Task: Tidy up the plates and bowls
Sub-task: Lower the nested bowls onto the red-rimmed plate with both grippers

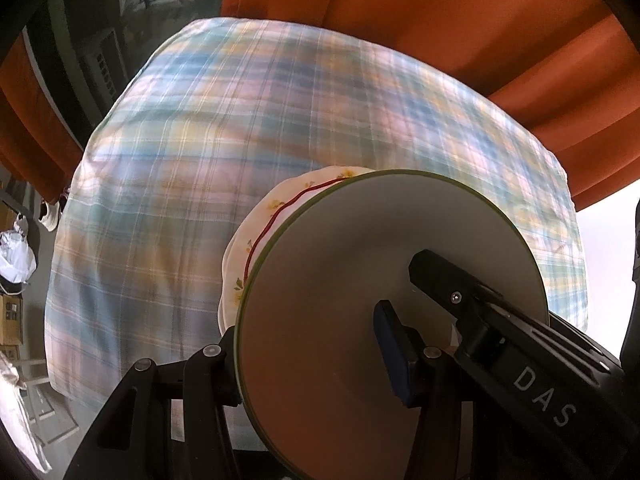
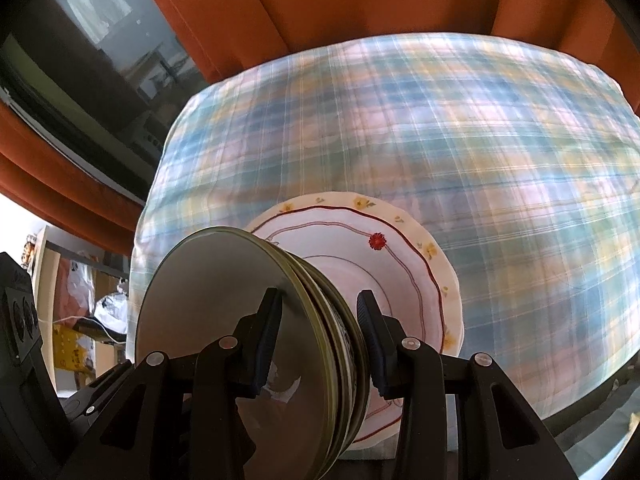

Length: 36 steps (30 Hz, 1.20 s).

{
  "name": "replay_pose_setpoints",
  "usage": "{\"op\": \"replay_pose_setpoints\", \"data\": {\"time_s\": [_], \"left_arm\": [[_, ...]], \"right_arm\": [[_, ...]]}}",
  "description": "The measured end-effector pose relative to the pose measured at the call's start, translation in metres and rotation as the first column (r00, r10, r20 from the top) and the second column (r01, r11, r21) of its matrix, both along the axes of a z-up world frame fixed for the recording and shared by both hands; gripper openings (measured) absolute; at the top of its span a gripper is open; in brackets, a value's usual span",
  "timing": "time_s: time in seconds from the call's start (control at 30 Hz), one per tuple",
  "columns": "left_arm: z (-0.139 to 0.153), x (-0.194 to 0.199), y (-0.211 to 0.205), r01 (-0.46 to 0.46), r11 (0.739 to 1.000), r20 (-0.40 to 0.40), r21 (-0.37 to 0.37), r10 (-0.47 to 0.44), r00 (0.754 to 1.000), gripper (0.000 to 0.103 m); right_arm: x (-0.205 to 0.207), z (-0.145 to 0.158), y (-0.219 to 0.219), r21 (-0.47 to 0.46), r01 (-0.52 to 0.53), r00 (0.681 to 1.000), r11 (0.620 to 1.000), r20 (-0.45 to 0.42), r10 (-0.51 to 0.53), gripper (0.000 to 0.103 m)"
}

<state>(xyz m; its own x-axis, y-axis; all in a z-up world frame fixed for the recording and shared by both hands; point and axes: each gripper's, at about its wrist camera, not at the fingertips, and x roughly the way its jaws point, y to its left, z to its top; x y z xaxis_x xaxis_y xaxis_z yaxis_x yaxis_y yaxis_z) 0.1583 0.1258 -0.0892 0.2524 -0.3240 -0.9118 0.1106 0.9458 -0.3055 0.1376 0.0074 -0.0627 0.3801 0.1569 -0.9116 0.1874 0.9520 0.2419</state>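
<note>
A stack of plates (image 1: 340, 264) is held on edge above the plaid-covered table (image 1: 240, 120). A grey plate with a green rim (image 2: 208, 288) is on one side, and a white floral plate with a red line (image 2: 360, 240) is on the other. Between them are more green-rimmed plates and a patterned one. My left gripper (image 1: 308, 344) is shut on the stack, its blue pad on the grey face and its other finger hidden behind the floral plate (image 1: 276, 216). My right gripper (image 2: 320, 320) clamps the same stack from both sides. One of its fingers (image 1: 440, 276) shows in the left wrist view.
The plaid cloth (image 2: 480, 140) spreads wide beyond the plates. Orange fabric (image 1: 440, 40) hangs behind the table, beside a dark glass pane (image 2: 80, 60). Bags and boxes (image 1: 16, 256) lie on the floor to the left.
</note>
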Motion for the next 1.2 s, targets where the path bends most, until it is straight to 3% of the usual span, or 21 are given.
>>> {"op": "replay_pose_setpoints", "data": {"time_s": [0.2, 0.7, 0.9, 1.03, 1.2], "left_arm": [[0.001, 0.005, -0.008, -0.010, 0.999, 0.013, 0.039, 0.009, 1.000, 0.052], [0.004, 0.001, -0.029, 0.053, 0.987, 0.072, 0.149, -0.064, 0.995, 0.054], [0.002, -0.002, -0.026, 0.091, 0.985, 0.091, 0.144, -0.104, 0.990, 0.064], [0.008, -0.009, -0.018, 0.109, 0.985, 0.155, 0.132, -0.129, 0.979, 0.073], [0.018, -0.014, -0.010, 0.094, 0.988, 0.222, 0.125, -0.121, 0.968, 0.078]], "right_arm": [[0.010, -0.005, -0.002, 0.001, -0.027, 1.000, 1.000, -0.016, 0.027, 0.043], [0.010, -0.015, -0.020, 0.051, -0.015, 0.999, 0.999, -0.030, 0.017, 0.044], [0.005, -0.016, -0.015, 0.013, -0.001, 1.000, 1.000, -0.017, 0.001, 0.046], [-0.003, -0.010, -0.015, -0.043, 0.035, 0.999, 0.998, -0.004, -0.036, 0.072], [-0.011, 0.003, -0.010, -0.121, 0.039, 0.999, 0.992, 0.030, -0.036, 0.076]]}}
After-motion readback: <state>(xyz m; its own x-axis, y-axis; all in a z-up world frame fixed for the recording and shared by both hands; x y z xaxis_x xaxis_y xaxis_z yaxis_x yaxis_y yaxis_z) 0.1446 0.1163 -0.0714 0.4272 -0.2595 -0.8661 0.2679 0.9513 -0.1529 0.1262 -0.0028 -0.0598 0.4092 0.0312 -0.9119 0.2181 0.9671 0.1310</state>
